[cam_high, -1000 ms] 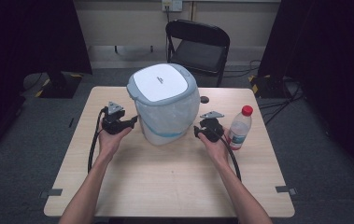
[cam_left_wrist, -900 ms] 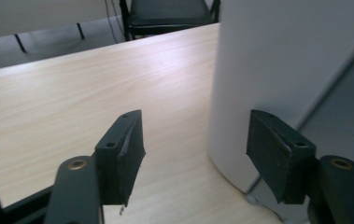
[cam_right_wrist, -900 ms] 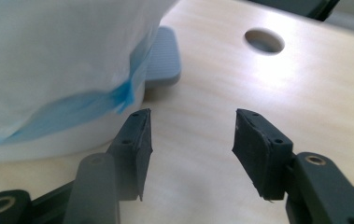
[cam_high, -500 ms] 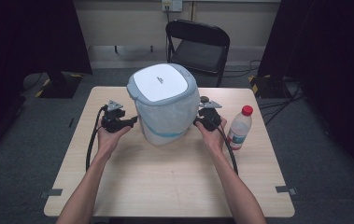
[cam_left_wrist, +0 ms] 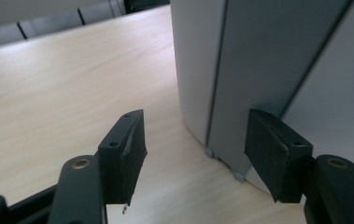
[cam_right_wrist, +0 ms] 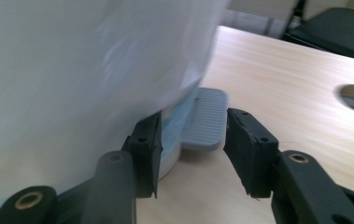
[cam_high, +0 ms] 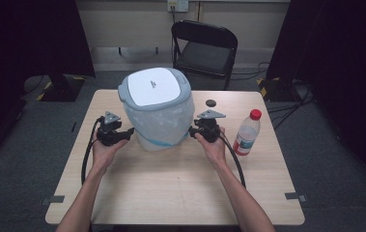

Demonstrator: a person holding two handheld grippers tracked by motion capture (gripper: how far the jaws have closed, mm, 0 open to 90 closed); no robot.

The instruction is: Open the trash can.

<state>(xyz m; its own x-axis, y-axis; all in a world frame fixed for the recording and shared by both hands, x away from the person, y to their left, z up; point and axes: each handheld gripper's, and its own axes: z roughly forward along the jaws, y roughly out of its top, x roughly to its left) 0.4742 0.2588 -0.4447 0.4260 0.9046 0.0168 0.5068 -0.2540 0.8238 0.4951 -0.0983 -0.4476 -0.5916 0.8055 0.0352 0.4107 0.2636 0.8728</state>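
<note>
A white pedal bin (cam_high: 157,110) with a grey-rimmed lid and a clear liner stands upright on the far half of the wooden counter (cam_high: 171,183), and everything else is placed from it. The left tongs (cam_high: 131,131) sit just beside the bin's left flank, low down near its base. In the left gripper view the left tongs (cam_left_wrist: 195,154) stand apart with nothing between the pads; the bin's grey wall (cam_left_wrist: 240,70) rises right ahead, and one pad is close against it. These jaws have just been closing a little. The right tongs (cam_high: 191,130) are at the bin's right flank, also low. In the right gripper view the right tongs (cam_right_wrist: 193,154) have just been narrowing, and the grey ribbed pedal (cam_right_wrist: 206,119) at the bin's foot lies in the gap ahead of them, not pinched. A water bottle (cam_high: 246,132) with a red cap stands to the right of the bin, beyond the right hand (cam_high: 213,147).
</note>
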